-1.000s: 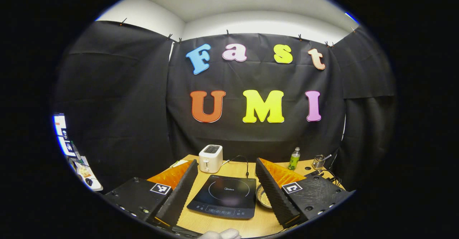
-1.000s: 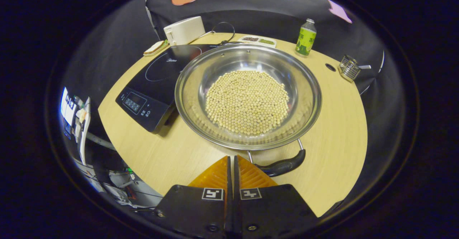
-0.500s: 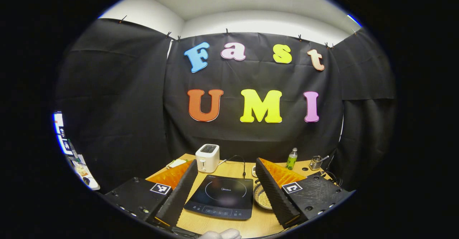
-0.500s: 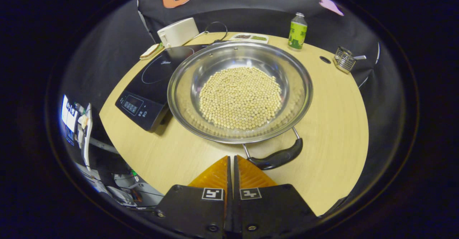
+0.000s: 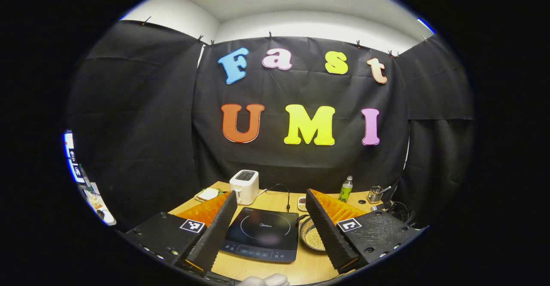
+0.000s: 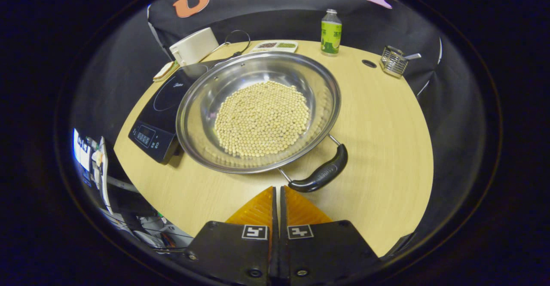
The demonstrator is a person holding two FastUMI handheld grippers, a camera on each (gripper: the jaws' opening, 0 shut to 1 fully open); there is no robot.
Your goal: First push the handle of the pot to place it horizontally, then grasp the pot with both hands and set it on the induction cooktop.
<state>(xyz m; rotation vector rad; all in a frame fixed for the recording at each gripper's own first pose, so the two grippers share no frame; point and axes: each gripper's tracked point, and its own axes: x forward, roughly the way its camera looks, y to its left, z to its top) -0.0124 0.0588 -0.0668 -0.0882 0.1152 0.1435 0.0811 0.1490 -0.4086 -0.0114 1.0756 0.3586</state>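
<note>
The pot (image 6: pixel 258 114), a wide steel pan holding pale round beans (image 6: pixel 262 118), sits in the middle of the right gripper view on the bench (image 6: pixel 378 135), its left rim just beside the induction cooktop (image 6: pixel 159 110) and seeming to overlap its edge. Its black handle (image 6: pixel 320 175) lies at the lower right of the pot, running slantwise up to the right.

The right tongs (image 6: pixel 277 200), at the bottom centre of that view, are clenched with nothing between them; their tips are just left of the handle's lower end, and I cannot tell if they touch it. The left tongs (image 5: pixel 270 217), in the left gripper view, are released wide, held well back, with the cooktop (image 5: pixel 262 232) framed between them and a sliver of the pot (image 5: pixel 310 236) by the right-hand finger.

The step in hand looks like the handle push. To do it well, I would keep the tips closed as one blunt pusher, press on the black grip rather than the thin wire legs, and sweep slowly so the beans stay put and the pot pivots rather than skids.

Writing: a brand mark shows on the cooktop glass and raised lettering on the handle, both too small to read surely. The green bottle (image 6: pixel 331 32) has a label, also illegible.
</note>
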